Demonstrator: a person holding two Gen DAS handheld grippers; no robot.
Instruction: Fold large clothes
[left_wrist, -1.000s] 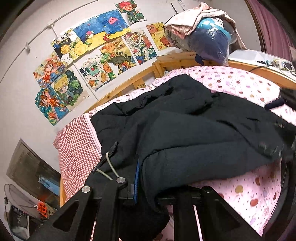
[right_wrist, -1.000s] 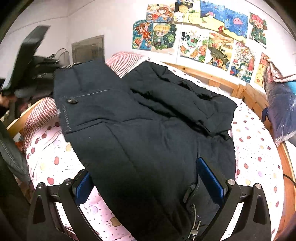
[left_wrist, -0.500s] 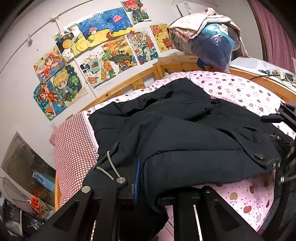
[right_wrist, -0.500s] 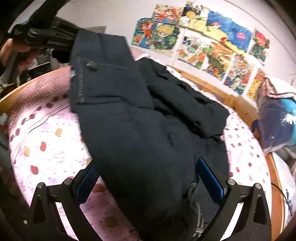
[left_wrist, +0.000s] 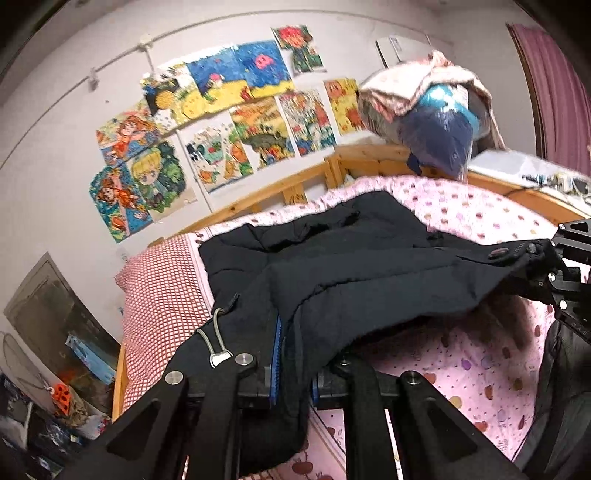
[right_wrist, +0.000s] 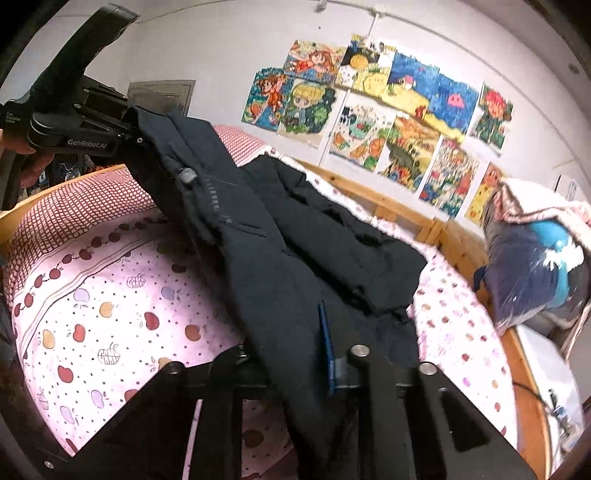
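1. Bed (right_wrist: 110, 295): pink apple-print sheet, wooden frame; spreads ahead of and below both grippers.
2. Dark jacket (left_wrist: 369, 273): far half lies on the bed ahead of both grippers, near hem lifted and strung between them.
3. Bagged bedding bundle (right_wrist: 535, 280): on the frame's far end, well beyond the right gripper.
4. Left gripper (left_wrist: 291, 373): narrow, pinching the hem beside the drawcord toggle (left_wrist: 218, 356).
5. Right gripper (right_wrist: 317, 365): jaws closing, fabric pressed between them, blue pad edge showing.
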